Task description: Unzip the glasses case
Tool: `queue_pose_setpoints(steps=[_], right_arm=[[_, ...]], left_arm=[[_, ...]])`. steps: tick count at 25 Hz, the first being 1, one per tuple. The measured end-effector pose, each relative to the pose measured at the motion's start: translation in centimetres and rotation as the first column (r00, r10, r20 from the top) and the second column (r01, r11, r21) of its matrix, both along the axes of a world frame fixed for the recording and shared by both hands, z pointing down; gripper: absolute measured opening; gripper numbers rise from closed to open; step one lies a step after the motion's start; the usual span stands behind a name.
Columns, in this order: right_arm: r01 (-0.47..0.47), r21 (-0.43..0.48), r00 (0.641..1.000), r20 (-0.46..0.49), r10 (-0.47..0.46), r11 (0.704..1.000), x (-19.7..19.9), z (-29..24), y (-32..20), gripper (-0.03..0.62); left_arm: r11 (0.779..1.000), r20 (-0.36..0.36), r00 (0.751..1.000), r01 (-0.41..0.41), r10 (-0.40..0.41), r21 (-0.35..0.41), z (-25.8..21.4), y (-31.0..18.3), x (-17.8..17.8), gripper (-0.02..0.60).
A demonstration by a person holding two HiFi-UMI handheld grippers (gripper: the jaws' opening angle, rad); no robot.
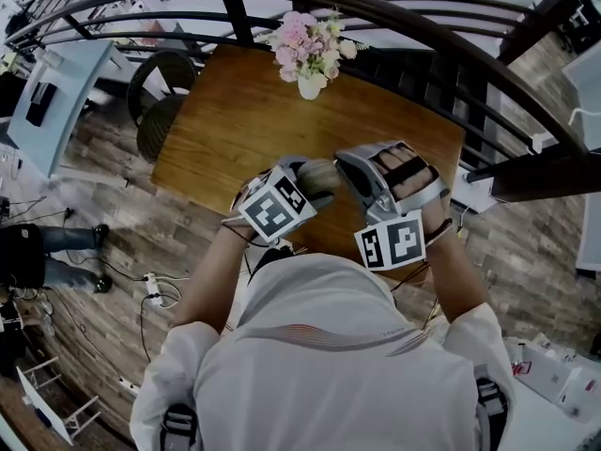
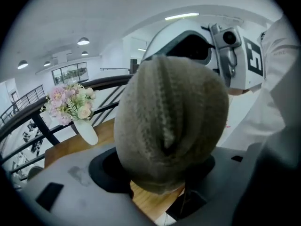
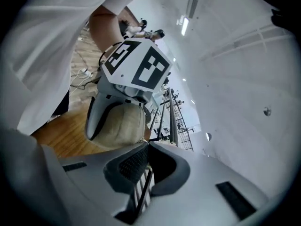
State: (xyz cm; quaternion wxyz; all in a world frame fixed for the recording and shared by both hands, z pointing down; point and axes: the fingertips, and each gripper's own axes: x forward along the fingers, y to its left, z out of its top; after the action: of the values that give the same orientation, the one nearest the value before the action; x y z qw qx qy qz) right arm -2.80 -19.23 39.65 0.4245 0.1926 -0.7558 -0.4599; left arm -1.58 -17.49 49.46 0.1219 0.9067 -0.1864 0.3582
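A grey-beige felt glasses case fills the left gripper view, its zip running down the middle with a small gap low down. My left gripper is shut on it, one jaw against each side. In the head view I hold the case over the near edge of the wooden table, between my left gripper and right gripper. In its own view the right gripper is shut, tips right at the end of the case. Whether they pinch the zip pull is hidden.
A white vase of pink flowers stands at the table's far edge, with a dark curved railing behind it. Two dark chairs sit at the table's left. Cables lie on the plank floor.
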Motion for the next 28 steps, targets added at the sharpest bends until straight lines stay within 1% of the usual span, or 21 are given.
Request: queue_pose_setpoints(steps=[2, 4, 5, 7, 9, 12, 14, 16, 17, 18, 19, 20, 21, 22, 24, 26, 28], right_arm=[[0.043, 0.024, 0.997, -0.066, -0.042, 0.999, -0.3, 0.5, 0.5, 0.05], [0.087, 0.034, 0.99, -0.115, -0.082, 0.996, -0.9, 1.0, 1.2, 0.05], [0.1, 0.031, 0.987, -0.128, -0.096, 0.994, -1.1, 1.2, 1.4, 0.05], [0.105, 0.011, 0.987, -0.127, -0.103, 0.994, -1.2, 1.5, 1.5, 0.05], [0.096, -0.001, 0.99, -0.107, -0.096, 0.995, -1.0, 1.7, 1.3, 0.051], [0.08, 0.013, 0.994, -0.077, -0.079, 0.997, -0.8, 1.4, 1.0, 0.052], [0.061, 0.021, 0.997, -0.045, -0.06, 0.998, -0.6, 0.9, 0.5, 0.093], [0.011, 0.012, 1.0, 0.002, -0.011, 1.0, 0.2, 0.2, -0.4, 0.119], [-0.025, -0.001, 0.999, 0.039, 0.025, 1.0, 0.9, -0.2, -1.1, 0.12], [-0.066, -0.027, 0.993, 0.092, 0.068, 0.997, 1.7, -0.6, -1.7, 0.12], [-0.109, -0.067, 0.979, 0.163, 0.118, 0.992, 2.5, -1.1, -2.3, 0.12], [-0.149, -0.117, 0.953, 0.247, 0.174, 0.982, 3.3, -1.7, -2.8, 0.117], [-0.185, -0.17, 0.913, 0.334, 0.233, 0.968, 4.2, -2.4, -3.2, 0.11], [-0.217, -0.22, 0.86, 0.417, 0.293, 0.951, 5.0, -3.2, -3.7, 0.094], [-0.271, -0.312, 0.732, 0.547, 0.405, 0.911, 6.8, -4.5, -4.7, 0.064], [-0.306, -0.4, 0.597, 0.627, 0.501, 0.864, 9.0, -4.9, -5.6, 0.052], [-0.317, -0.456, 0.47, 0.686, 0.556, 0.831, 11.6, -4.6, -6.3, 0.051]], left_arm=[[1.0, 0.096, 0.995, -0.009, 0.011, -0.019, 1.5, 0.1, -0.2, 0.285], [0.999, 0.187, 0.981, -0.038, 0.042, -0.025, 3.0, 0.2, -0.2, 0.285], [0.998, 0.211, 0.976, -0.055, 0.059, -0.024, 3.5, 0.2, 0.0, 0.285], [0.998, 0.208, 0.976, -0.067, 0.067, -0.011, 4.0, 0.0, 0.3, 0.287], [0.999, 0.17, 0.984, -0.051, 0.049, 0.008, 3.8, -0.3, 0.7, 0.287], [1.0, 0.11, 0.994, -0.011, 0.008, 0.026, 3.4, -0.7, 1.2, 0.287], [1.0, 0.059, 0.998, 0.013, -0.015, 0.026, 2.9, -1.0, 1.4, 0.287], [0.998, -0.027, 0.999, 0.044, -0.043, 0.036, 1.5, -1.5, 1.5, 0.287], [0.996, -0.077, 0.995, 0.065, -0.06, 0.054, 0.5, -1.9, 1.5, 0.287], [0.992, -0.127, 0.989, 0.092, -0.081, 0.082, -0.6, -2.4, 1.3, 0.287], [0.985, -0.176, 0.979, 0.128, -0.106, 0.117, -1.8, -3.0, 1.0, 0.287], [0.973, -0.223, 0.965, 0.172, -0.136, 0.152, -3.0, -3.7, 0.5, 0.287], [0.959, -0.27, 0.948, 0.221, -0.168, 0.179, -4.2, -4.3, 0.0, 0.287], [0.942, -0.315, 0.927, 0.271, -0.201, 0.196, -5.4, -4.9, -0.7, 0.287], [0.903, -0.398, 0.878, 0.371, -0.265, 0.218, -7.9, -5.8, -2.2, 0.287], [0.85, -0.463, 0.829, 0.463, -0.314, 0.251, -10.1, -6.5, -4.0, 0.287], [0.794, -0.518, 0.782, 0.538, -0.346, 0.282, -12.0, -6.7, -5.6, 0.287]])
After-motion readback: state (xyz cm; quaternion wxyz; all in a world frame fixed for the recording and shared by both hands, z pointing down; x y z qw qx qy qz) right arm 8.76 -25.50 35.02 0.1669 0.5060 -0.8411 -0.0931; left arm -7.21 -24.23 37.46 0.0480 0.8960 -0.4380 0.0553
